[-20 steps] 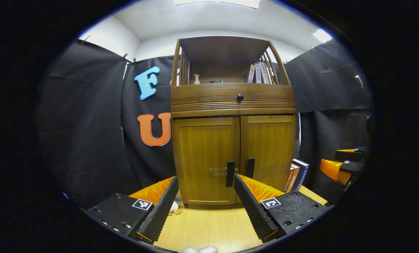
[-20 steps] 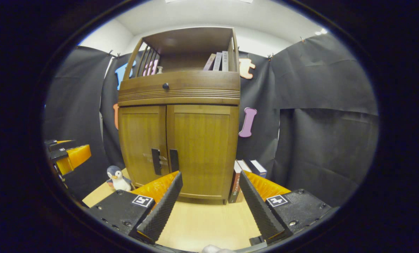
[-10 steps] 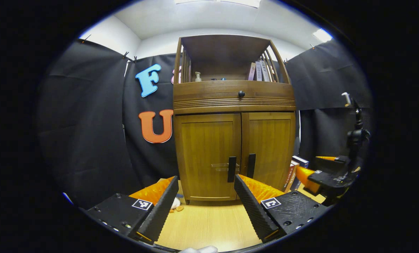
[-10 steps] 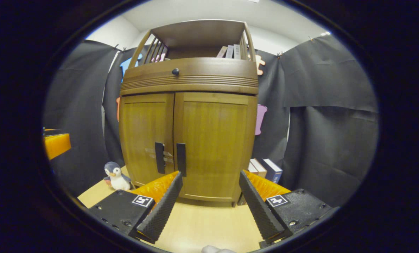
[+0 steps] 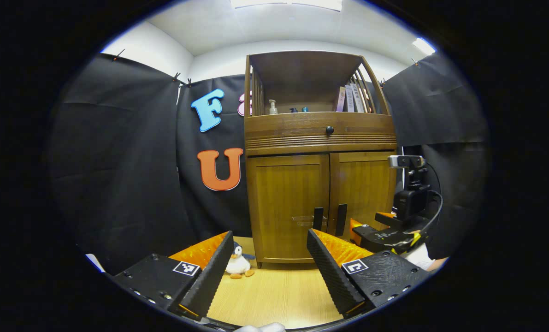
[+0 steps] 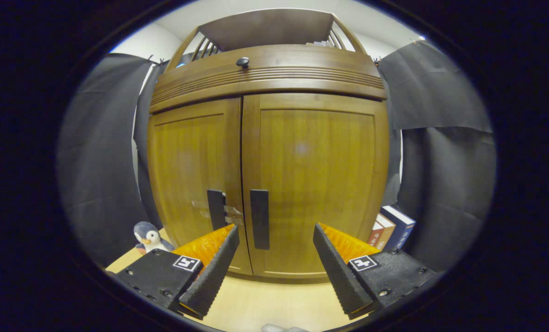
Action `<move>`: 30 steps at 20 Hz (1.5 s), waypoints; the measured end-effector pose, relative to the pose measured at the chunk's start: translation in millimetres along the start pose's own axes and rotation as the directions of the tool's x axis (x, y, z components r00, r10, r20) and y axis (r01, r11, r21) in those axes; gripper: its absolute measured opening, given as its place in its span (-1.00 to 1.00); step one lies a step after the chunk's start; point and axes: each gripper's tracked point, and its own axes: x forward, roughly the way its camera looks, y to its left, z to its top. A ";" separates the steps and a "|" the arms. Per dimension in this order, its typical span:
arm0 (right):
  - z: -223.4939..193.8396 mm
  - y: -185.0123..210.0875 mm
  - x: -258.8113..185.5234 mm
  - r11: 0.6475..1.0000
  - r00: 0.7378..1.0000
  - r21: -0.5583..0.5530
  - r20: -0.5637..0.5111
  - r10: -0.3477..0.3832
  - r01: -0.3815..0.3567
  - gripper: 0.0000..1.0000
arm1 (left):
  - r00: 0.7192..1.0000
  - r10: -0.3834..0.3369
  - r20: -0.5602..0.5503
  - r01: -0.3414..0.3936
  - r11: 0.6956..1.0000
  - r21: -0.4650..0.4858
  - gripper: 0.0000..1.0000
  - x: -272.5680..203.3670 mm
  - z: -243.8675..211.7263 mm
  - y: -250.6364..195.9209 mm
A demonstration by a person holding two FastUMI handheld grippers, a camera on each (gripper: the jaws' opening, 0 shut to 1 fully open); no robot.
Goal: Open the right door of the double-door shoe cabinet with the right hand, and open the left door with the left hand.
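The wooden shoe cabinet [image 5: 320, 138] stands on the table with both doors shut. Seen from the right gripper view, it is close: the right door [image 6: 315, 175] and left door [image 6: 191, 170] meet at two dark upright handles. My right gripper [image 6: 275, 228] is open, just short of the right handle [image 6: 259, 219], which sits slightly left of the gap between its fingers. The left handle [image 6: 216, 210] is beside it. My left gripper [image 5: 268, 233] is open and farther back, facing the left door [image 5: 286, 207]. The right gripper [image 5: 366, 224] also appears low in front of the right door [image 5: 364, 193].
A toy penguin [image 5: 238, 263] [image 6: 147, 236] stands on the light wooden tabletop [image 5: 274, 295] at the cabinet's left foot. Books [image 6: 392, 228] lean by its right side. A drawer with a round knob [image 6: 242, 61] runs above the doors; an open shelf with a bottle [image 5: 272, 107] and books tops the cabinet.
My right gripper has moved in close to the doors, towards the right handle. My left gripper has drawn back and leftwards, so the penguin now shows. Both doors stay shut.
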 end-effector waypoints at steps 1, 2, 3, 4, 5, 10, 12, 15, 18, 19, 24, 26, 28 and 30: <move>-2.7 0.2 8.1 1.000 1.000 -0.011 -0.007 -0.005 0.005 1.00 | 1.000 0.011 -0.005 -0.011 1.000 -0.001 0.92 0.2 -1.9 2.1; -3.3 2.4 15.2 1.000 1.000 -0.012 -0.011 -0.009 0.008 1.00 | 1.000 0.019 -0.010 -0.019 1.000 -0.004 0.92 1.3 -4.3 2.5; -1.9 4.6 24.7 1.000 1.000 -0.008 -0.011 -0.008 0.008 1.00 | 1.000 0.028 -0.014 -0.028 1.000 -0.008 0.92 0.6 -5.5 3.8; -3.3 6.0 31.6 1.000 1.000 -0.010 -0.022 -0.008 0.008 1.00 | 0.999 0.036 -0.020 -0.037 0.999 -0.011 0.92 0.9 -6.5 5.8; -5.4 6.2 37.2 1.000 1.000 -0.010 -0.025 -0.007 0.006 1.00 | 0.999 0.044 -0.025 -0.045 0.999 -0.014 0.92 0.4 -7.1 8.3; -8.7 8.1 64.0 1.000 0.998 -0.002 -0.059 -0.012 0.012 1.00 | 0.996 0.080 -0.033 -0.080 0.997 -0.006 0.92 -6.4 -10.8 19.6; -12.4 11.7 71.0 1.000 0.997 0.002 -0.078 -0.003 0.003 0.80 | 0.995 0.093 -0.036 -0.093 0.996 -0.010 0.92 -6.8 -11.7 23.1; -18.3 12.6 76.5 1.000 0.994 0.004 -0.106 0.001 0.000 0.54 | 0.994 0.103 -0.048 -0.103 0.995 -0.014 0.92 -10.0 -15.7 26.2; -17.5 9.8 78.0 1.000 0.994 0.005 -0.111 -0.012 0.013 0.16 | 0.993 0.109 -0.051 -0.109 0.994 -0.015 0.92 -12.4 -17.9 27.7; -19.6 16.2 78.7 1.000 0.993 0.013 -0.117 0.006 -0.005 0.10 | 0.993 0.109 -0.052 -0.110 0.994 -0.017 0.92 -12.4 -18.6 28.0; -20.0 13.7 77.6 1.000 0.991 -0.004 -0.132 -0.010 0.010 -0.31 | 0.994 0.105 -0.038 -0.106 0.994 -0.026 0.92 -16.1 -14.2 27.3; -21.8 13.1 76.7 1.000 0.991 -0.004 -0.136 -0.008 0.007 -0.34 | 0.994 0.104 -0.032 -0.105 0.994 -0.031 0.92 -18.9 -14.0 28.4; -21.6 12.8 75.8 1.000 0.991 -0.007 -0.136 -0.005 0.004 -0.38 | 0.994 0.108 -0.031 -0.109 0.994 -0.032 0.92 -22.1 -13.6 30.1; -21.1 11.6 74.9 1.000 0.991 -0.009 -0.136 -0.001 0.000 -0.40 | 0.994 0.107 -0.032 -0.109 0.993 -0.039 0.92 -25.4 -16.0 30.0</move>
